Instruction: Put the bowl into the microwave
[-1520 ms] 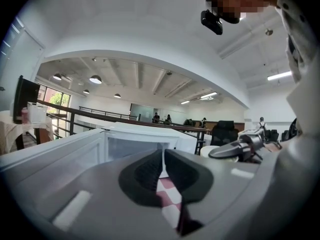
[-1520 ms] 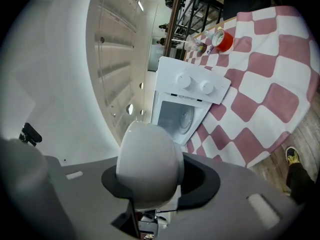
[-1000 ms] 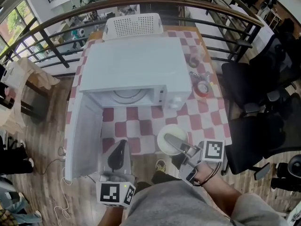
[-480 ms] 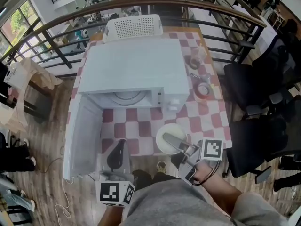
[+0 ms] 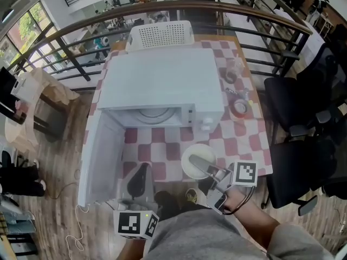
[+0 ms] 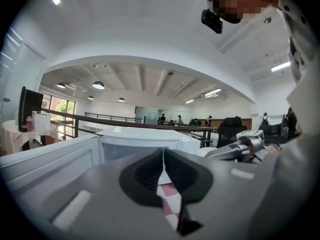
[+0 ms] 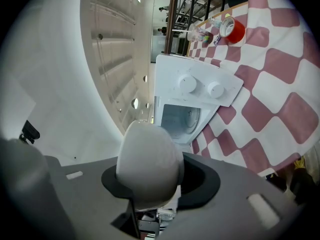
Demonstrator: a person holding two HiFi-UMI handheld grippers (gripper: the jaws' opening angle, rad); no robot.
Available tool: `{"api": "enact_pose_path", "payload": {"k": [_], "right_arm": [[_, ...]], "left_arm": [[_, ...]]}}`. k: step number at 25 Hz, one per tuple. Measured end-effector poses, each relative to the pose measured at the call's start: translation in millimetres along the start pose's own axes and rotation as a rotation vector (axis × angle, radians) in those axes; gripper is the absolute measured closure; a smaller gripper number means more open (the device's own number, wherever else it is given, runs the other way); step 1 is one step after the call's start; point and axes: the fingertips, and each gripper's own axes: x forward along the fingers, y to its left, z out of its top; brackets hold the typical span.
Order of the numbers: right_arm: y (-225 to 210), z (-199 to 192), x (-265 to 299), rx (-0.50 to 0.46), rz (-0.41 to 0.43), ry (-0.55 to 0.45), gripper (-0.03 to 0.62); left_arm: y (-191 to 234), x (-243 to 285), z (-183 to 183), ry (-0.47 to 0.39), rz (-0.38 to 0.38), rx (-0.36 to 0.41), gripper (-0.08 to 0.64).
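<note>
Gripping the bowl [image 5: 190, 155] by its rim at lower centre, the right tool [image 5: 205, 168] (left tool [image 5: 141, 173] closed, empty) could tip it or clip the microwave [image 5: 162, 80] at its opening.

No legible text, brands, numbers or signs anywhere

Left gripper [image 5: 142, 168]: jaws pressed together, nothing between the fingers, pointing roughly level and away from the torso. Right gripper [image 5: 202, 166]: jaws partway apart, clamped on the bowl [image 5: 192, 155], its rim between the fingers. Right forearm [image 5: 257, 227] enters from lower right, wrist straight.
</note>
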Motion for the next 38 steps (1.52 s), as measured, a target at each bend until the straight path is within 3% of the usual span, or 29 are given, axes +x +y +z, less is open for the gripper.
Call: {"api": "enact_pose_path", "payload": {"k": [13, 38], "right_arm": [[-5, 12, 32, -0.027, -0.055, -0.017, 0.411], [-37, 34, 123, 0.014, -0.145, -0.067, 0.411]], "left_arm": [[26, 14, -2, -0.004, -0.024, -0.011, 0.543], [96, 67, -16, 0.063, -0.099, -0.071, 0.543]]}}
